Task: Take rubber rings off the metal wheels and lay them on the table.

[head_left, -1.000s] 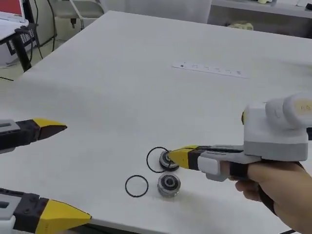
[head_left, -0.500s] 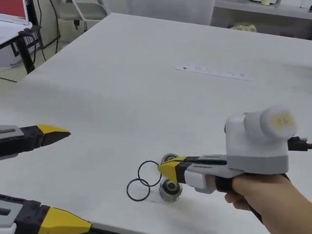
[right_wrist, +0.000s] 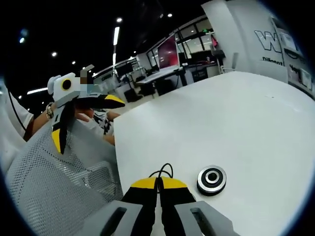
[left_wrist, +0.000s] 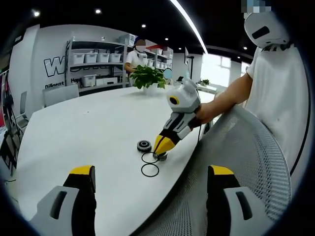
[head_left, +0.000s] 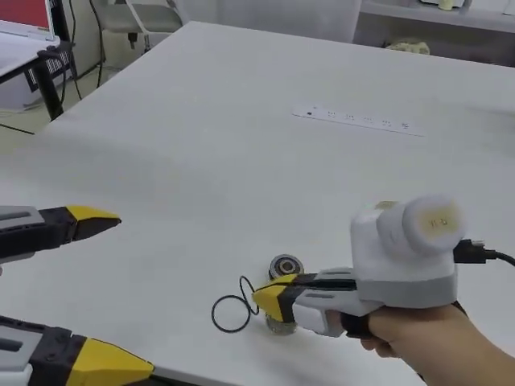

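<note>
My right gripper (head_left: 259,297) is shut on a thin black rubber ring (head_left: 244,287), which loops out past its yellow tips (right_wrist: 158,181). One metal wheel (head_left: 285,264) lies flat on the white table, just beyond the tips (right_wrist: 211,180). A second wheel (head_left: 278,325) sits partly hidden under the gripper. Another rubber ring (head_left: 229,314) lies flat on the table to the left of that wheel. My left gripper (head_left: 137,294) stands open at the near left, apart from all of these. The left gripper view looks at the right gripper (left_wrist: 158,145), the ring on the table (left_wrist: 150,170) and the far wheel (left_wrist: 144,145).
A white power strip (head_left: 358,121) lies far back on the table (head_left: 201,145). The wheels and rings sit close to the table's near edge. A mesh chair back (left_wrist: 246,147) and the person's body are just behind that edge.
The right gripper has drawn left and toward the near edge, pulling the ring away from the far wheel it lay around. The left gripper has held still.
</note>
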{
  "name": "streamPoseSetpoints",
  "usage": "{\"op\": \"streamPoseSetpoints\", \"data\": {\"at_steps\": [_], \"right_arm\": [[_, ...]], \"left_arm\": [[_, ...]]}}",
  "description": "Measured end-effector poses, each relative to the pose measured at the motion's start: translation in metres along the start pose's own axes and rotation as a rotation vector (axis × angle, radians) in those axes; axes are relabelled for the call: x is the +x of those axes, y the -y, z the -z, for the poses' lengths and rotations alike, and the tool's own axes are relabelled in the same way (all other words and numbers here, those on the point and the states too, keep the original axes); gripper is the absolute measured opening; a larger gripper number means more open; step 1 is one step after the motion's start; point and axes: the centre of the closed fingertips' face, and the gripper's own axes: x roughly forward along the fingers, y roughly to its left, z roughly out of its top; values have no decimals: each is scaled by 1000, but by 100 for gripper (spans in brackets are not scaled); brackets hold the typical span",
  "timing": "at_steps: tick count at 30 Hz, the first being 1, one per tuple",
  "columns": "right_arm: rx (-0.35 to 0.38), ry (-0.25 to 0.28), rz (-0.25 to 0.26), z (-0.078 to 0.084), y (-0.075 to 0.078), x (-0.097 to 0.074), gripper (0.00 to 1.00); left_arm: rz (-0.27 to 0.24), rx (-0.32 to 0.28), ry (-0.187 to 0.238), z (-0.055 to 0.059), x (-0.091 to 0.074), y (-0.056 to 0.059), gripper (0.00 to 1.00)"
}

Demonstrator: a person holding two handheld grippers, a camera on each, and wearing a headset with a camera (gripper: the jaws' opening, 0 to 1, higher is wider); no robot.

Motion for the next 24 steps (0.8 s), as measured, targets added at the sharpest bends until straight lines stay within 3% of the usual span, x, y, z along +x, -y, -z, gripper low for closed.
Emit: {"op": "streamPoseSetpoints", "data": {"at_steps": [12, 16, 24], "right_arm": [[-32, -59, -38, 13, -10, 10, 0], [-37, -79, -43, 17, -12, 11, 4], [-23, -69, -33, 14, -9, 8, 7]], "left_arm": [[-2, -1, 7, 0, -1, -1, 90], [-7, 3, 18, -2, -2, -2, 88], [-6, 9, 18, -2, -1, -1, 88]]}}
